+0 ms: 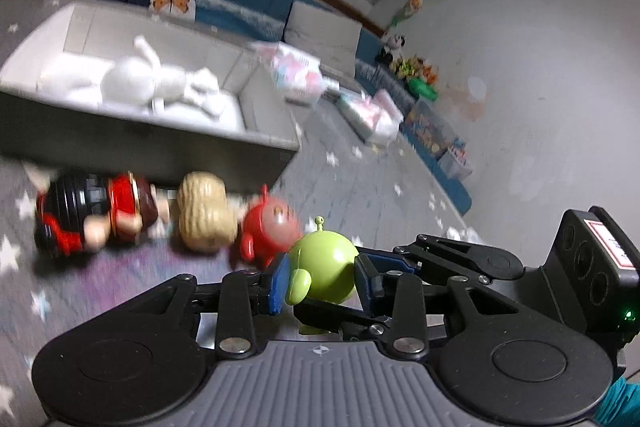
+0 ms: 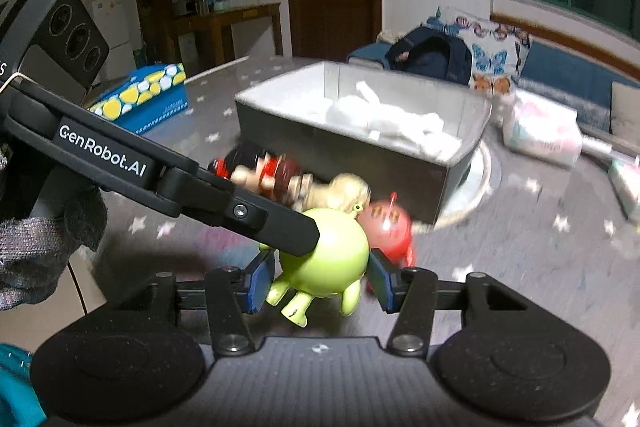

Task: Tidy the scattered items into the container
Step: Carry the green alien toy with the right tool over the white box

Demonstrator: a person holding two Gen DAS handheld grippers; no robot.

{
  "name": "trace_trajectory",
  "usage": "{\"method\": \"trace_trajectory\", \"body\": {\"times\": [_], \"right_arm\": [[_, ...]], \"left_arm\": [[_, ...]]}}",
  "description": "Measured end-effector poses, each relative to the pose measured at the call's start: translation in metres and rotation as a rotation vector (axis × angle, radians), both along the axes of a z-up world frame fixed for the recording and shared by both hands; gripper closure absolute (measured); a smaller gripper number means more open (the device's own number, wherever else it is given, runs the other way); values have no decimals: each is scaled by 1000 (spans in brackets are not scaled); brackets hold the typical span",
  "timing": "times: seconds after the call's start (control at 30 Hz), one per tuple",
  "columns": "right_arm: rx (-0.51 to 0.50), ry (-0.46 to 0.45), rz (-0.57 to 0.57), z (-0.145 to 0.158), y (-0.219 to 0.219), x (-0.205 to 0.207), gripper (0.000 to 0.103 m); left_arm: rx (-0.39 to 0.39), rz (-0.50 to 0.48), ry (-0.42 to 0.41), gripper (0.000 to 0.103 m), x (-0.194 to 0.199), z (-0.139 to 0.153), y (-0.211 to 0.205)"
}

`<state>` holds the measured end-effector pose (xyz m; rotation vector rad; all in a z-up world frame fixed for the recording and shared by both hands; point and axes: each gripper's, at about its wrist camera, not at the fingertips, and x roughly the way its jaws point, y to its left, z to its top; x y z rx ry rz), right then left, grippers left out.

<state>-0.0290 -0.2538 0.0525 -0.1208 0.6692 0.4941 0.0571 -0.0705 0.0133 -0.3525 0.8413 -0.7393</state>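
From my left wrist, my left gripper [image 1: 322, 281] clamps the green toy [image 1: 324, 267], below the grey box [image 1: 256, 107].

From my right wrist, my right gripper [image 2: 318, 277] flanks it; pad contact looks likely, though unclear. I'd lift both together, level.

Motion-blurred red toy [image 1: 267, 231] and peanut toy [image 1: 204, 211]; green toy's [image 2: 325, 255] top behind the left tongs' finger

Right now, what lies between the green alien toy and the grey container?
In both wrist views, the red round toy and tan peanut figure lie between the green alien toy and grey container.
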Motion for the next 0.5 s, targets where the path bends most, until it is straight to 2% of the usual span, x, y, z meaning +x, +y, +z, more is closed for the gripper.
{"method": "trace_trajectory", "body": {"times": [0.2, 0.33, 0.5], "right_arm": [[1, -70, 4, 22, 2, 37, 51], [8, -84, 2, 29, 1, 66, 52], [0, -76, -9, 29, 0, 106, 52]], "left_arm": [[-42, 50, -52, 65, 33, 22, 5], [-42, 68, -74, 65, 58, 30, 4], [-39, 81, -49, 65, 97, 29, 3]]}}
